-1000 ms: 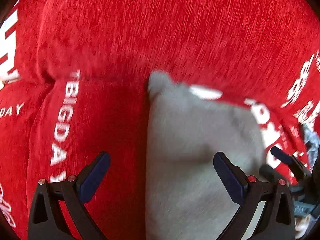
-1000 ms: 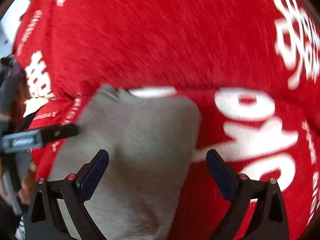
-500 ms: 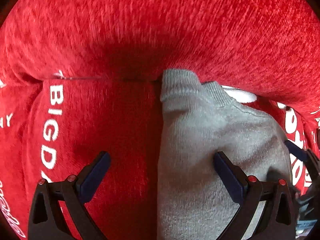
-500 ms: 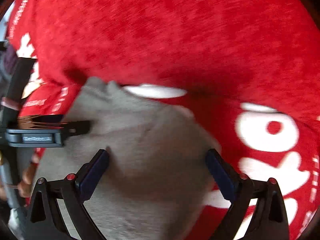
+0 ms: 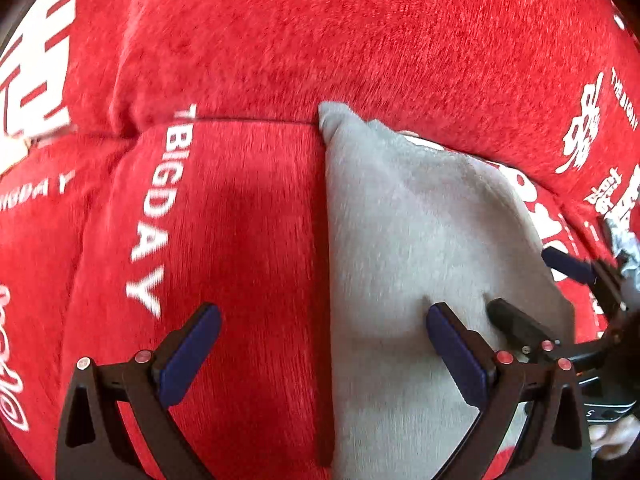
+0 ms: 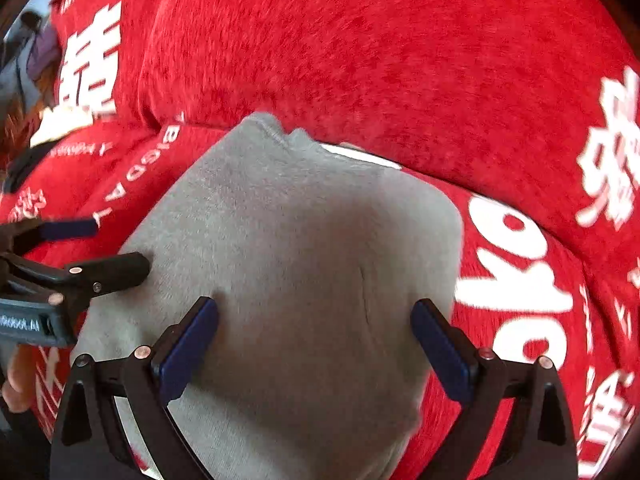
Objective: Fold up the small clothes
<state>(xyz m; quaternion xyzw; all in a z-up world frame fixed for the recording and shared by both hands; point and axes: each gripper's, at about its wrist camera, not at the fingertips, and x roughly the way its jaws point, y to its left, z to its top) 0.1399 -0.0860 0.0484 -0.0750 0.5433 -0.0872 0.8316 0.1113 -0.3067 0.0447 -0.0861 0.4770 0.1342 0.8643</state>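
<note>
Gray garment [image 6: 304, 280] farther back than before

I see a plush red sofa cover [image 5: 248, 216] printed with white lettering [image 5: 154, 216] reading "BIG DAY", a back cushion [image 6: 380, 48] rising behind the seat, and blurred clutter [image 6: 28, 60] at far left.

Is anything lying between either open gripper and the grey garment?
Nothing visible does. The right gripper straddles the grey knit garment directly; the left gripper spans its left edge and the red printed cover. Both are open.
</note>
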